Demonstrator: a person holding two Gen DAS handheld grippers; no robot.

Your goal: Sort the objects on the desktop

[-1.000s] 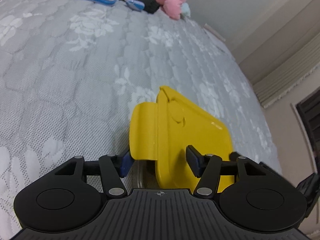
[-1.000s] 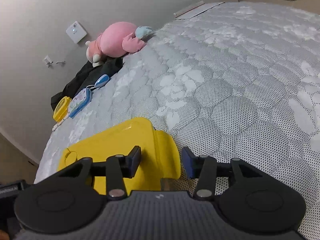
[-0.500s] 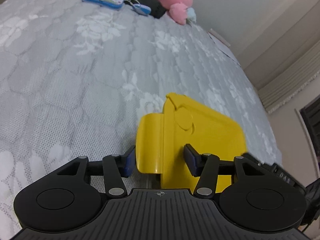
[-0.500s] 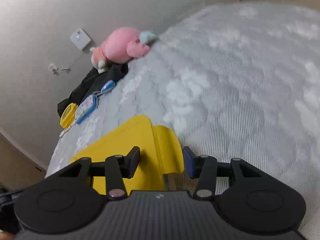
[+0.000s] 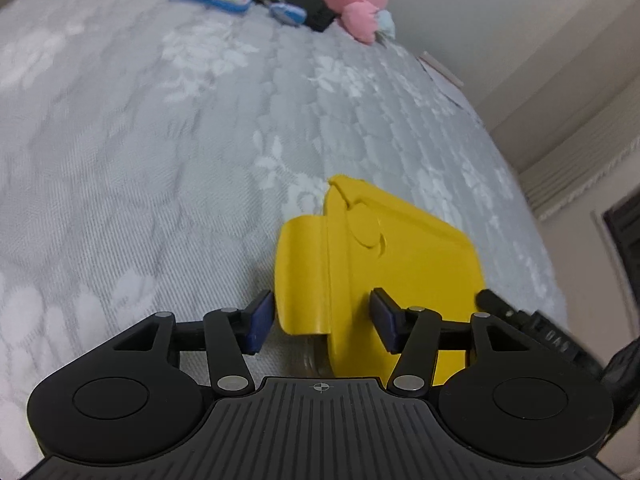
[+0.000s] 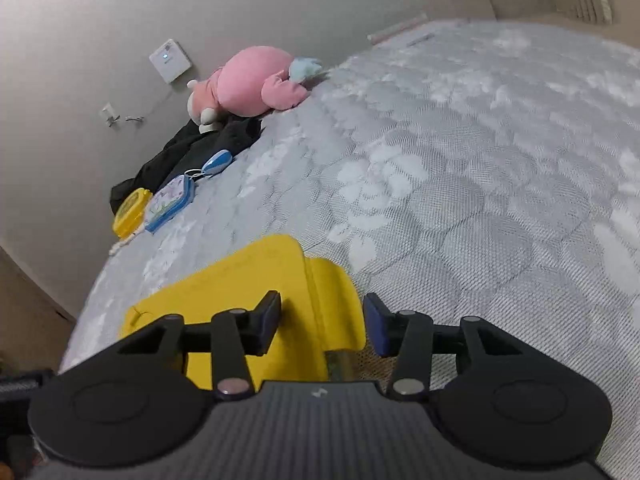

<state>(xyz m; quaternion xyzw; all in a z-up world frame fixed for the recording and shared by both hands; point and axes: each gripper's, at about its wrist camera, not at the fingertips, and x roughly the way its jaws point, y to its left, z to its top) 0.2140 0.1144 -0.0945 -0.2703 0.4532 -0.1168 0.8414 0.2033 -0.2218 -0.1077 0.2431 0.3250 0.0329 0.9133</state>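
A yellow box lid [image 5: 392, 264] with a latch flap at each end is held over the grey mattress [image 5: 140, 140]. My left gripper [image 5: 322, 322] is shut on the lid's left latch flap [image 5: 300, 276], one pad on each side. My right gripper [image 6: 322, 322] is shut on the lid [image 6: 240, 280] at its right latch flap [image 6: 336, 304]. A clear container edge shows under the lid by each gripper. The right gripper's body shows at the right of the left wrist view [image 5: 540, 332].
At the far end of the mattress lie a pink plush toy [image 6: 252, 80], black cloth [image 6: 180, 152], a blue oval key fob [image 6: 216, 162], a blue patterned case [image 6: 170, 200] and a small yellow box [image 6: 128, 210]. A wall [image 6: 80, 40] stands behind them.
Both grippers and the yellow lid have moved together toward the far end of the mattress. The jaws have stayed shut on the latch flaps.
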